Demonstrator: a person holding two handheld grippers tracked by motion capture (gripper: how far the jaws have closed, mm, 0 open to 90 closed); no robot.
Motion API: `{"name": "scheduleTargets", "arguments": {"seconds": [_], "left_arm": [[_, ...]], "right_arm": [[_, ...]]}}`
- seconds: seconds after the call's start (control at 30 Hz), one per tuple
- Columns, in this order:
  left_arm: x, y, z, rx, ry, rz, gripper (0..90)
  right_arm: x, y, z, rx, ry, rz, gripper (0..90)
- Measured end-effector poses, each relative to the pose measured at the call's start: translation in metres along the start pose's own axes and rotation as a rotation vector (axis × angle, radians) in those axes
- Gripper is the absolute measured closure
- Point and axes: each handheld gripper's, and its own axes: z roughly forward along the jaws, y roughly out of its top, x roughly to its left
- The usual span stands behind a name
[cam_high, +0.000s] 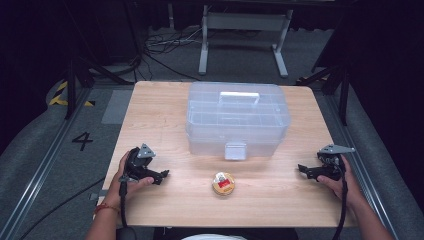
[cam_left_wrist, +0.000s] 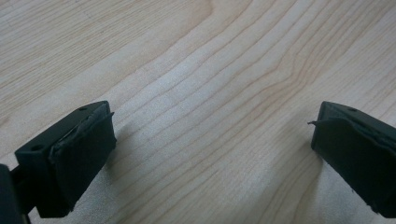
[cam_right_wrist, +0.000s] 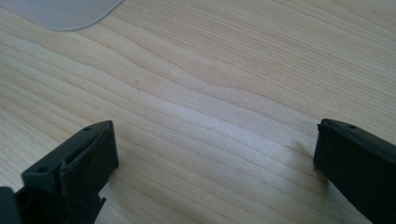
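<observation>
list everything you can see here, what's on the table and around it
storage box: 1, clear plastic with white handle and front latch, lid shut, far middle of the table
round tin: 1, tan rim with red and white top, near middle, in front of the box, apart from it
table: 1, light wood
metal frame: 1, grey, on the floor beyond the table
cables: several, black, on the floor behind
left gripper: 1, black, open, near left, held in a hand
right gripper: 1, black, open, near right, held in a hand
</observation>
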Motion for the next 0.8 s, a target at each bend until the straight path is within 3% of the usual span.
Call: {"name": "scheduleTargets", "arguments": {"seconds": [0.67,0.73,0.8], "left_arm": [[0.0007,-0.0001,0.0001,-0.003,-0.004,0.006,0.1],[0.001,0.0,0.0001,-0.003,-0.005,0.01,0.1],[0.0015,0.0002,0.0001,-0.001,-0.008,0.015,0.1]], "right_arm": [[-0.0027,-0.0023,-0.0029,-0.004,-0.019,0.002,0.8],[-0.0026,-0.0028,-0.0037,-0.009,-0.016,-0.001,3.8],[-0.0022,-0.0032,-0.006,-0.023,-0.006,-0.006,13.0]]}}
